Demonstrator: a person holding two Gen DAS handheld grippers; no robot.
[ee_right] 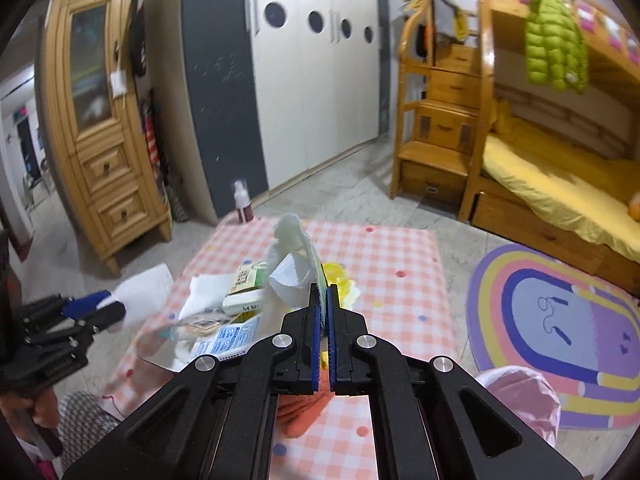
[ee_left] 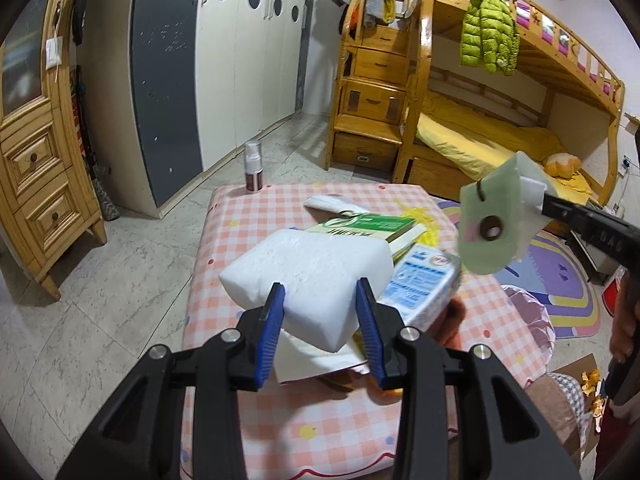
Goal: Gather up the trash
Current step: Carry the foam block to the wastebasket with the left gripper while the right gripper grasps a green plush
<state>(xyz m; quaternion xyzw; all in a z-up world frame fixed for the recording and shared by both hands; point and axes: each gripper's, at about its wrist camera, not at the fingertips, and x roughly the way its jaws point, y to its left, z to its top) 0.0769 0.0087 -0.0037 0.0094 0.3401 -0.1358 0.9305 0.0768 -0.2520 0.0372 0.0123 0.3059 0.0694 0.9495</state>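
Note:
My left gripper (ee_left: 320, 300) is shut on a white foam block (ee_left: 312, 276) and holds it above the pink checked table (ee_left: 312, 432). My right gripper (ee_right: 323, 292) is shut on a pale green card with white paper (ee_right: 296, 252); the card also shows in the left wrist view (ee_left: 492, 224), raised at the right. Under them on the table lie a blue and white packet (ee_left: 420, 284), a green book (ee_left: 368, 226), white papers (ee_right: 208, 288) and yellow trash (ee_right: 340, 276). The left gripper appears in the right wrist view (ee_right: 92, 304) at the left.
A pink bag-lined bin (ee_right: 520, 400) stands right of the table. A pump bottle (ee_left: 253, 168) stands at the table's far left corner. Orange cloth (ee_right: 304, 412) lies near the table's front. A wardrobe, wooden cabinet, bunk bed and a rainbow rug (ee_right: 560, 320) surround the table.

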